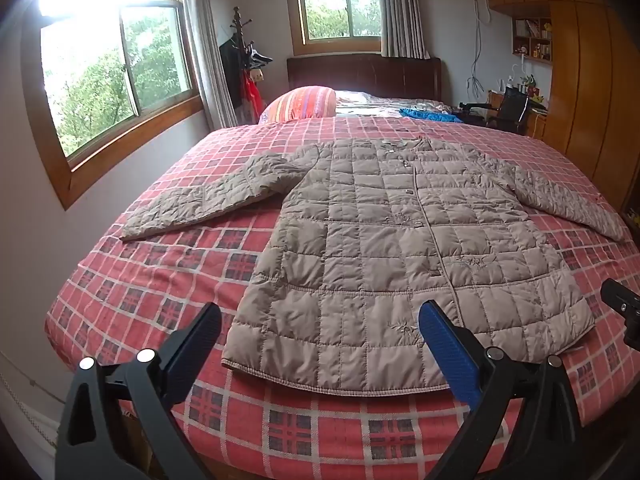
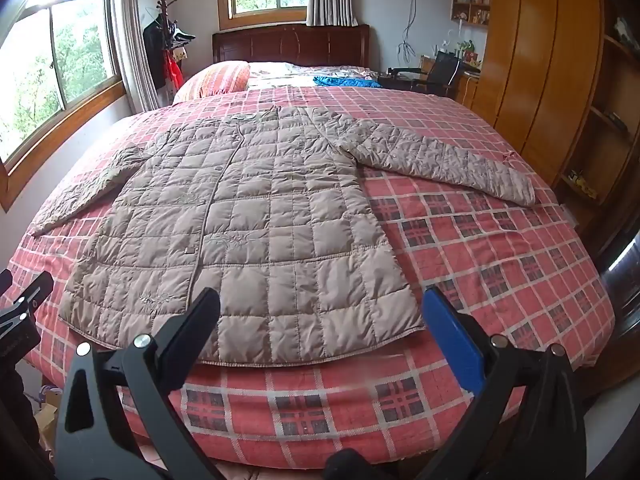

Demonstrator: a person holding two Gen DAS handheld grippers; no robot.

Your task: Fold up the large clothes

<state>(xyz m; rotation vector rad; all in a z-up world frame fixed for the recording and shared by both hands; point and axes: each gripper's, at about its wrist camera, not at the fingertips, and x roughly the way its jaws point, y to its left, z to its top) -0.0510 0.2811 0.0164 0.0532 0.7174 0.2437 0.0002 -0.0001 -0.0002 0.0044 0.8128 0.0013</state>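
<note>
A beige quilted jacket (image 1: 400,248) lies flat and front up on the red plaid bedspread (image 1: 168,280), both sleeves spread out sideways. Its hem faces me at the foot of the bed. My left gripper (image 1: 320,340) hovers open just above the hem's left half, nothing between its fingers. In the right wrist view the same jacket (image 2: 248,224) fills the middle of the bed, and my right gripper (image 2: 320,324) stands open over the hem's right corner. The left gripper's tip (image 2: 24,300) shows at that view's left edge; the right gripper's tip (image 1: 624,308) shows at the other view's right edge.
A striped pillow (image 1: 300,104) and a blue cloth (image 1: 428,114) lie near the dark headboard (image 1: 364,76). Windows and a coat rack (image 1: 244,64) stand on the left. A wooden wardrobe (image 2: 536,64) and a desk line the right side.
</note>
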